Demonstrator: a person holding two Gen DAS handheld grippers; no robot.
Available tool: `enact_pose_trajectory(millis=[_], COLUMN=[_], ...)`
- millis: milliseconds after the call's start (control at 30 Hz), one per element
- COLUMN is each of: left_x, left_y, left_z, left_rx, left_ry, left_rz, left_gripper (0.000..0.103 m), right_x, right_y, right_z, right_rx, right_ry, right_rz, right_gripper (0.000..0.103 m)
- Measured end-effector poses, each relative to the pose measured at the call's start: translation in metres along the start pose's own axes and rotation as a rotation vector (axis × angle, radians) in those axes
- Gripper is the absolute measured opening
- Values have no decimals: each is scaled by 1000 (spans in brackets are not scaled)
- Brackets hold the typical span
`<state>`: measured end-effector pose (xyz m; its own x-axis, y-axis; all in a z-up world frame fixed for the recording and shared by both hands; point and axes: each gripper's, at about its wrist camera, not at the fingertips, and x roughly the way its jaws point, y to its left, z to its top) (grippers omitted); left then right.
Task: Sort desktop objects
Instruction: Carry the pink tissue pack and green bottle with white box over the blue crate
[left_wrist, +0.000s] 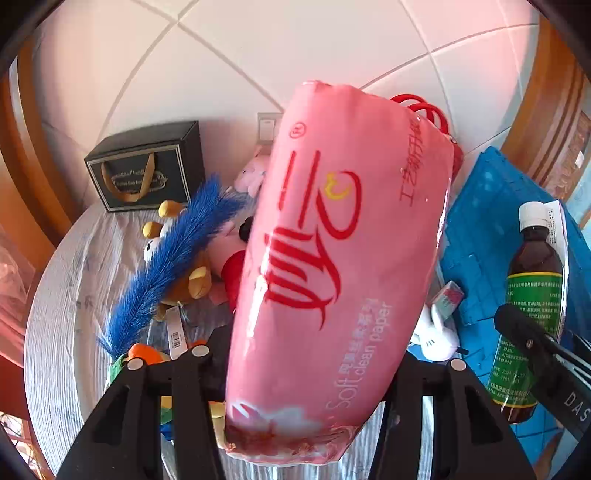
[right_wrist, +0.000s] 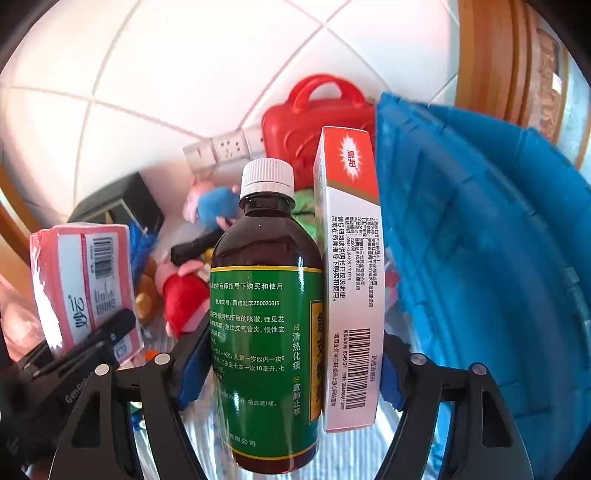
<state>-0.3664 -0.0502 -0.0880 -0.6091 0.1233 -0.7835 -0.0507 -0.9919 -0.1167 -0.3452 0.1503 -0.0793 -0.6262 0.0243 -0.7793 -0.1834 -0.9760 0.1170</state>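
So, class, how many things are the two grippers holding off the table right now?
3. The left gripper clamps the pink tissue pack. The right gripper clamps the brown medicine bottle and the white medicine box side by side.

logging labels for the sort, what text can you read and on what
"Soft clean paper": pink tissue pack, in the left gripper.
"Z50020615": brown syrup bottle, in the right gripper.
"8345121": medicine box, gripped alongside.
"GenRobot": left gripper's body.
Black gift box script: blurred.

In the right wrist view, the bottle (right_wrist: 264, 314) stands centre, box (right_wrist: 351, 280) touching its right, crate (right_wrist: 480, 240) far right, tissue pack (right_wrist: 85, 288) left.
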Motion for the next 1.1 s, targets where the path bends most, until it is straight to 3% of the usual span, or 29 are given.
enact_pose_trajectory(millis=[500,767,1100], left_x=[-72,-110,-140], left_y=[-67,-143,-242], left_z=[18,19,-5], left_rx=[79,166,283], left_ry=[-109,-148,-155], left_rz=[-91,-186,-288], left_gripper=[49,49,49], right_x=[-92,-147,-203], right_y=[-39,-91,-182], right_z=[16,12,-15], right_rx=[38,105,217], right_ry=[-141,-210,-254], right_rz=[-47,-112,-216], right_gripper=[74,74,74])
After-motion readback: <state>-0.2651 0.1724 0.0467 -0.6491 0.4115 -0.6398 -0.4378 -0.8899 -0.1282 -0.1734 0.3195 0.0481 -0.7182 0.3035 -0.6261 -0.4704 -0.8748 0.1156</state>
